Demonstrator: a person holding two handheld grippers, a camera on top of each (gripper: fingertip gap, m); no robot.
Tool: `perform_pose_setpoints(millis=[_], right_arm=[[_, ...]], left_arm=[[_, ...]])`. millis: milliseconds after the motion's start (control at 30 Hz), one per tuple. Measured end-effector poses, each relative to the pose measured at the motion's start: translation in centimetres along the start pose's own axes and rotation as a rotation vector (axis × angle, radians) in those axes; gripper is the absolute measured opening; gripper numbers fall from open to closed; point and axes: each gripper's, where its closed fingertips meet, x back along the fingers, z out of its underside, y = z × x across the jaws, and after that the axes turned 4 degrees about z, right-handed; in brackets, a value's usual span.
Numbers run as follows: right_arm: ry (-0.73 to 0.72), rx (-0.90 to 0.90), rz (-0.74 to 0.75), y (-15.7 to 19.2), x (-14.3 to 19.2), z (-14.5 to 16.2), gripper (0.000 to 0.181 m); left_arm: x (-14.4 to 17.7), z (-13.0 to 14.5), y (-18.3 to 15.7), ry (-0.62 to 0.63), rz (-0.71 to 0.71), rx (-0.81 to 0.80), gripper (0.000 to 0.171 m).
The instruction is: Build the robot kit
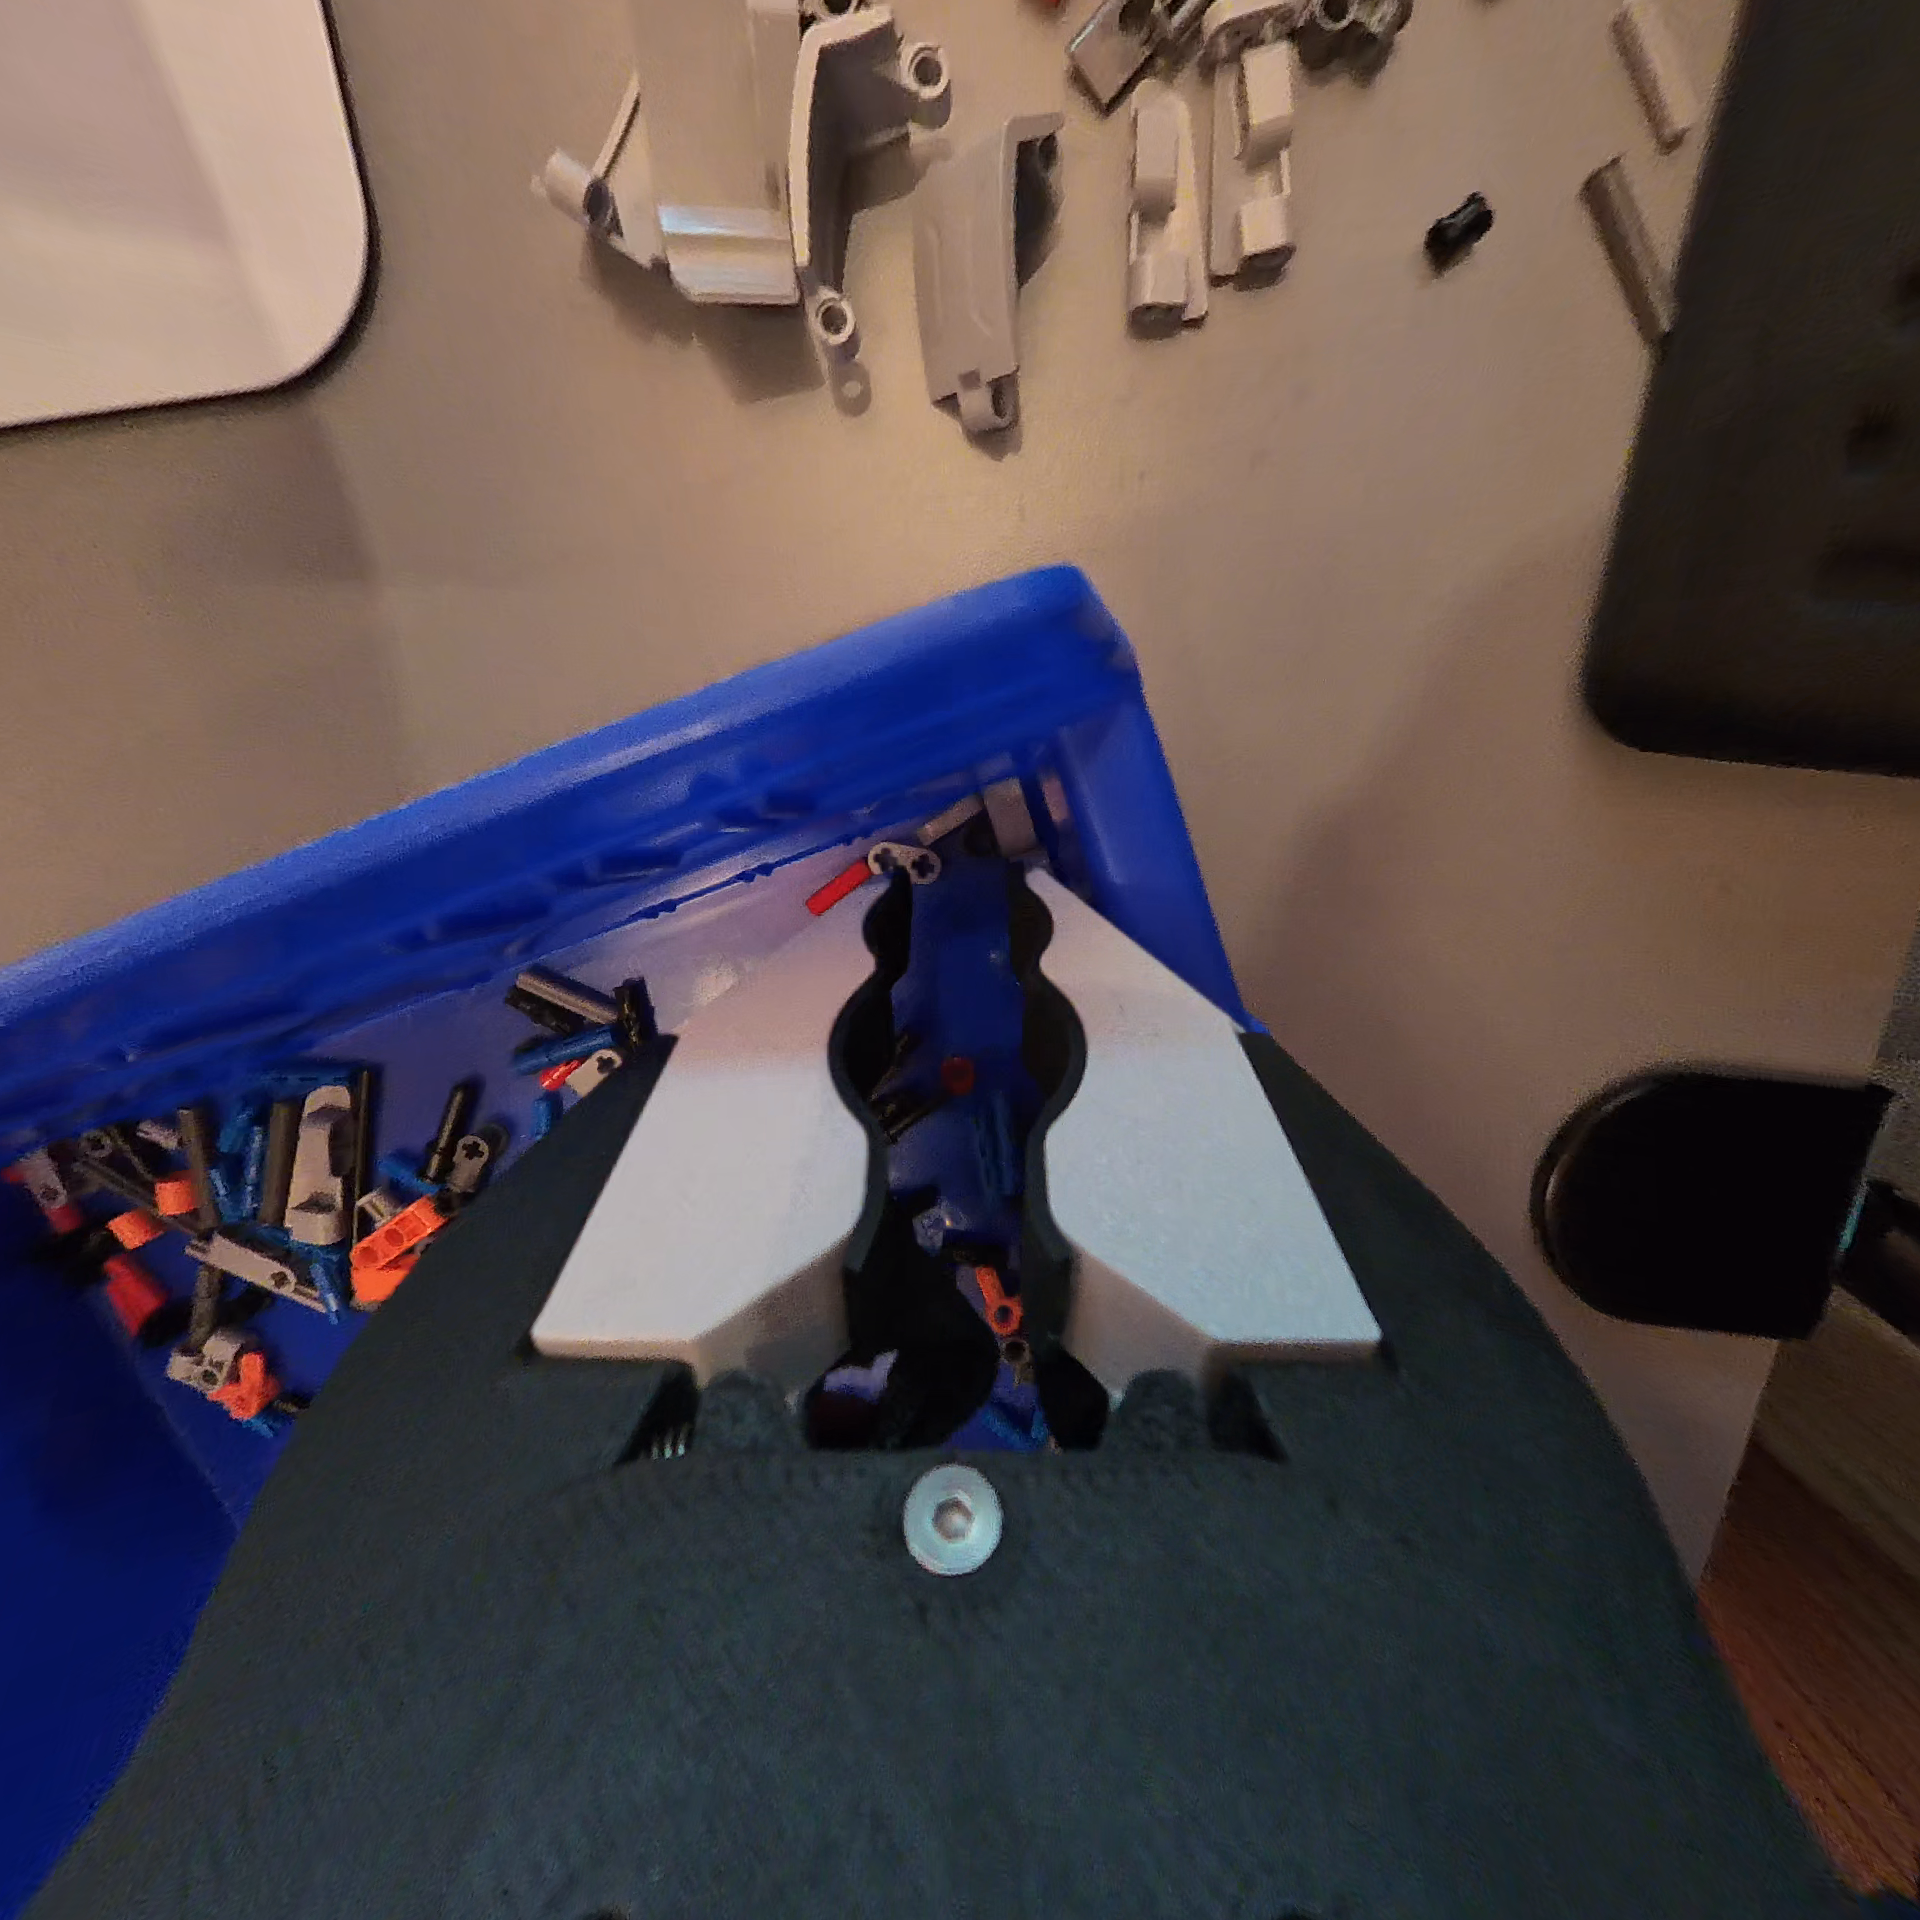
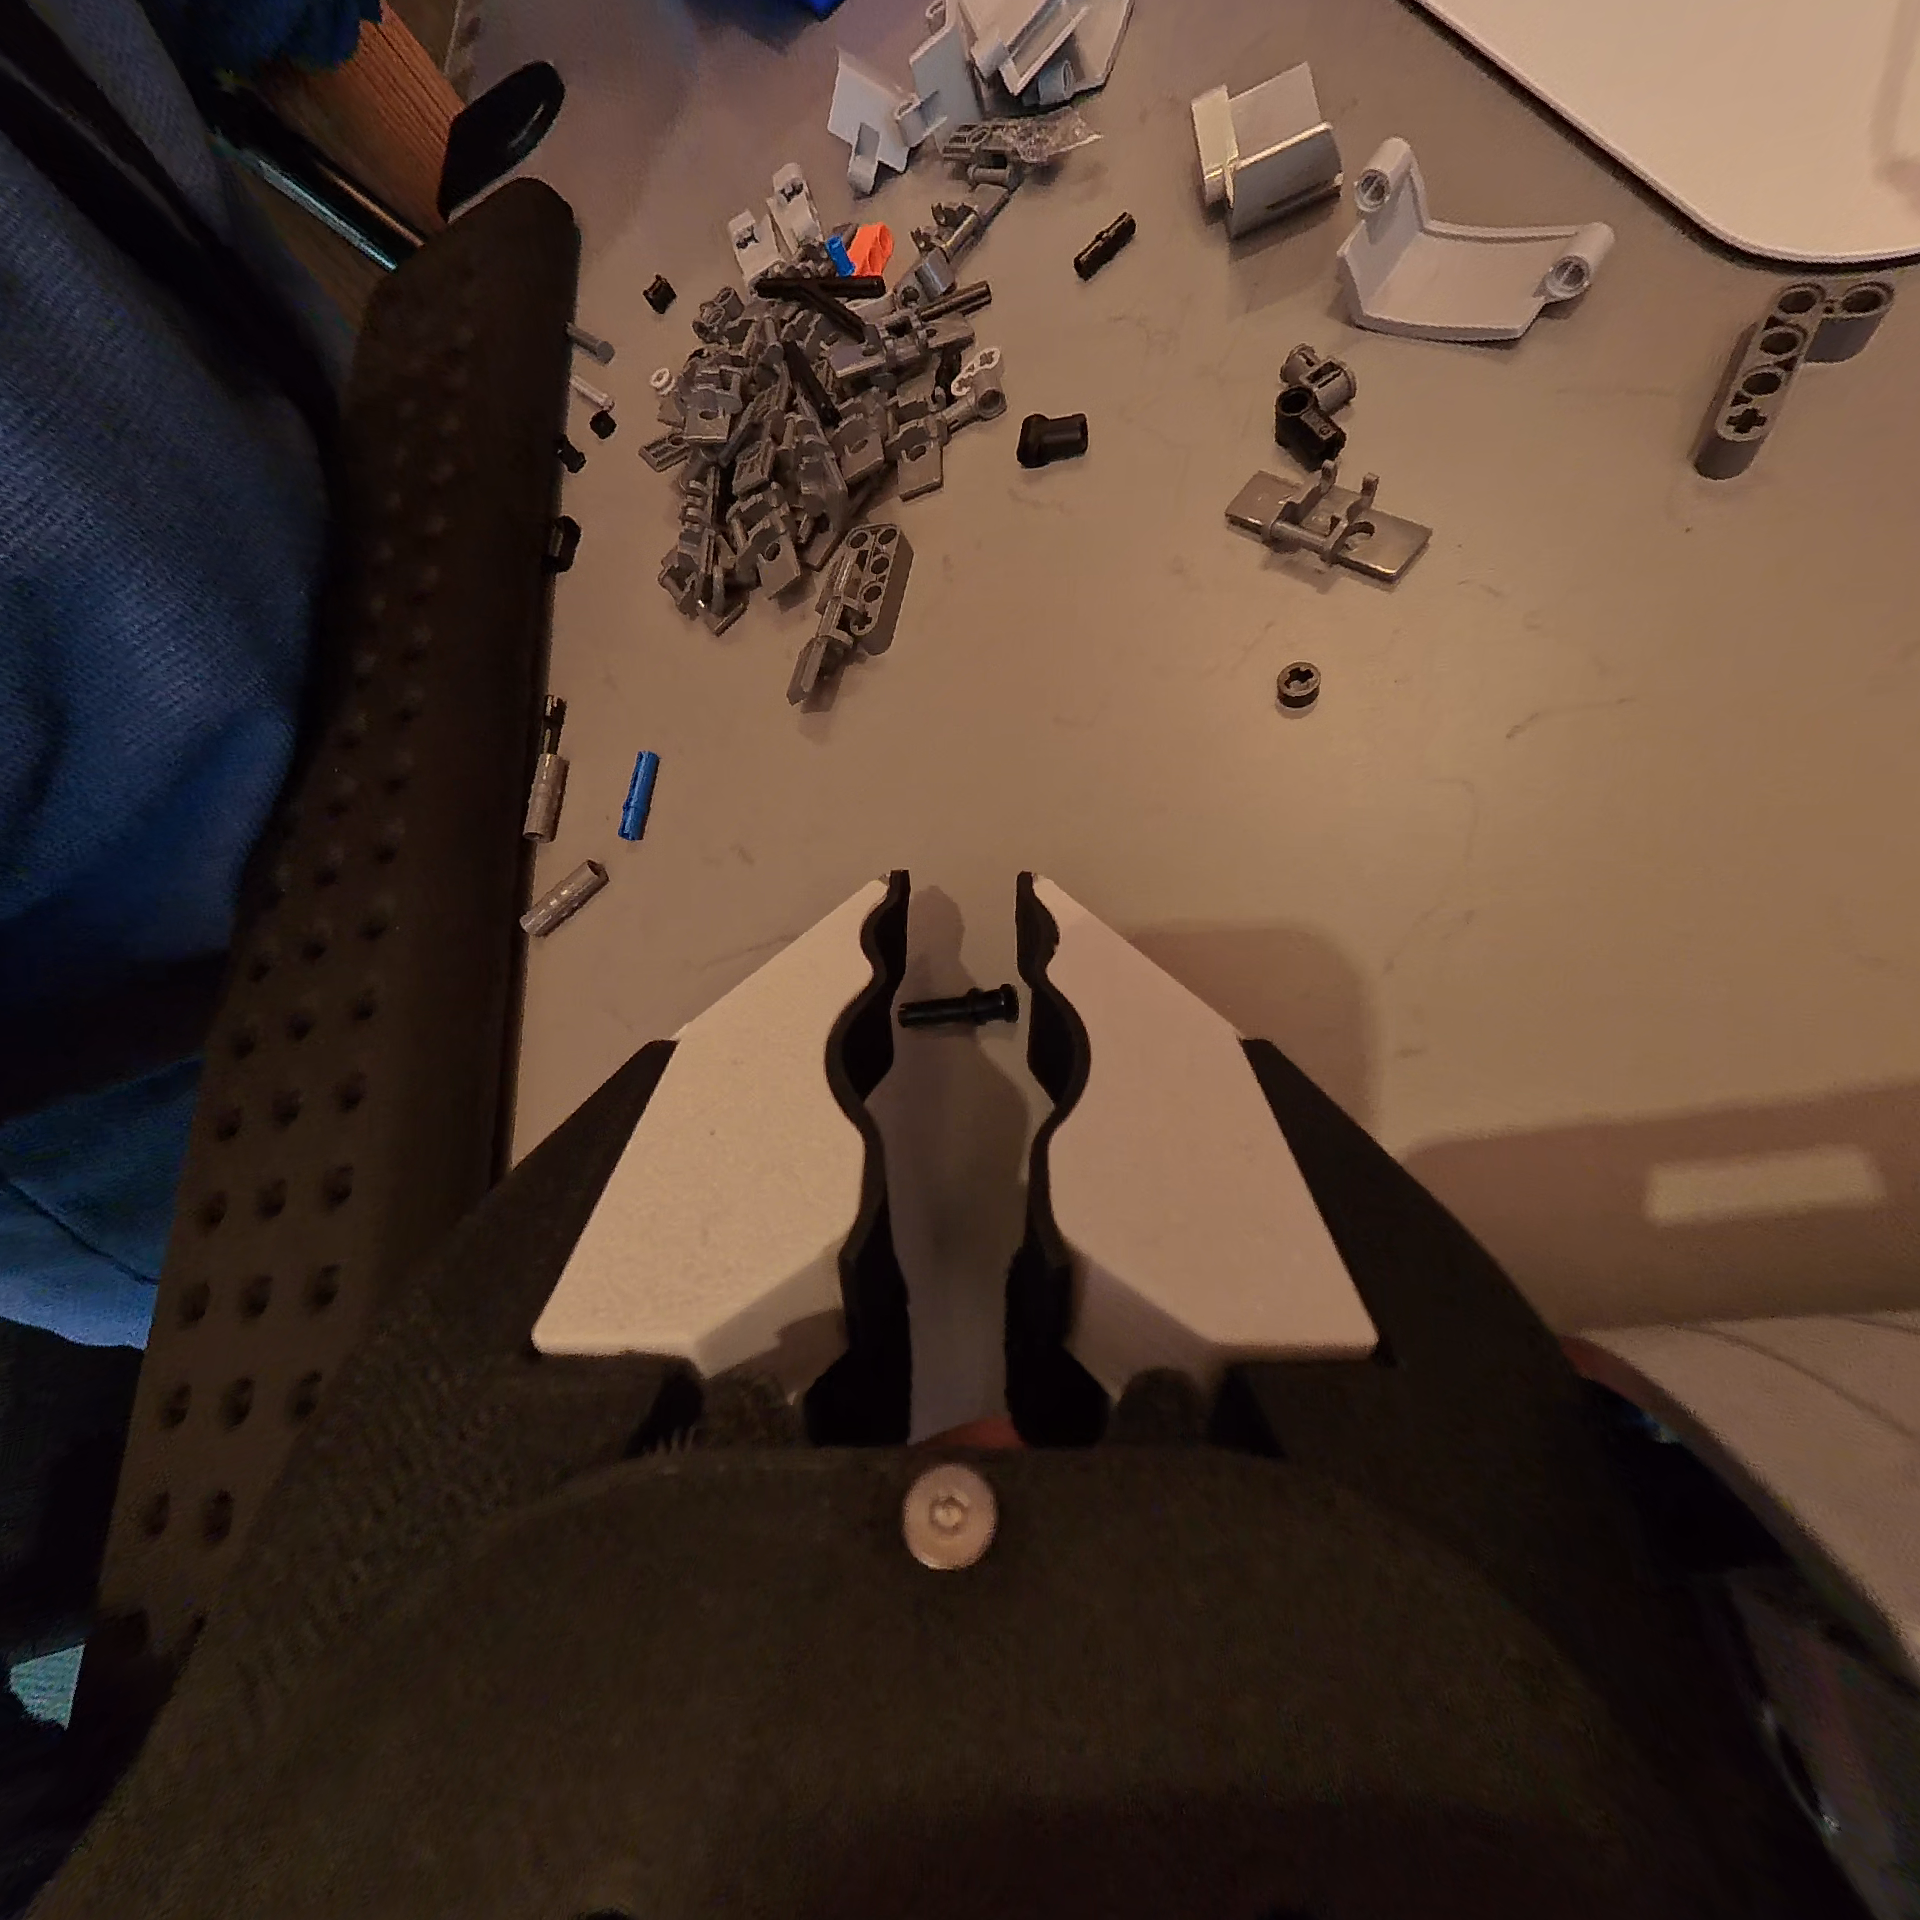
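Between right gripper (image 2: 961, 883) fingers, black pin (image 2: 958, 1010)

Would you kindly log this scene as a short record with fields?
left gripper: left gripper open, over the blue bin
bin contents: mixed small parts, orange, black, grey, blue
right gripper: right gripper open, low over the table
between its fingers: black pin lying on the table, not gripped
farther off: grey parts pile
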Motion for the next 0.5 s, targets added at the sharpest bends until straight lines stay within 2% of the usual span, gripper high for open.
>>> perform_pose_setpoints(millis=[167,267,300,400,500], right_arm=[[-0.006,0.001,-0.003,0.0,0.1,-0.1,0.019],[-0.009,-0.003,-0.011,0.1,0.1,-0.1,0.019],[-0.012,-0.003,-0.013,0.1,0.2,-0.1,0.019],[-0.015,0.001,-0.011,0.1,0.2,-0.2,0.020],[-0.013,-0.001,-0.013,0.1,0.2,-0.1,0.020]], left_arm=[[-1.1,1.3,1.1,0.057,-0.013,0.081,0.030],[-0.1,3.7,4.4,0.177,-0.212,0.108,0.030],[0.5,4.1,4.7,0.182,-0.235,0.104,0.030],[2.8,4.2,5.6,0.108,-0.261,0.158,0.031],[4.7,4.2,4.7,0.035,-0.196,0.172,0.031]])
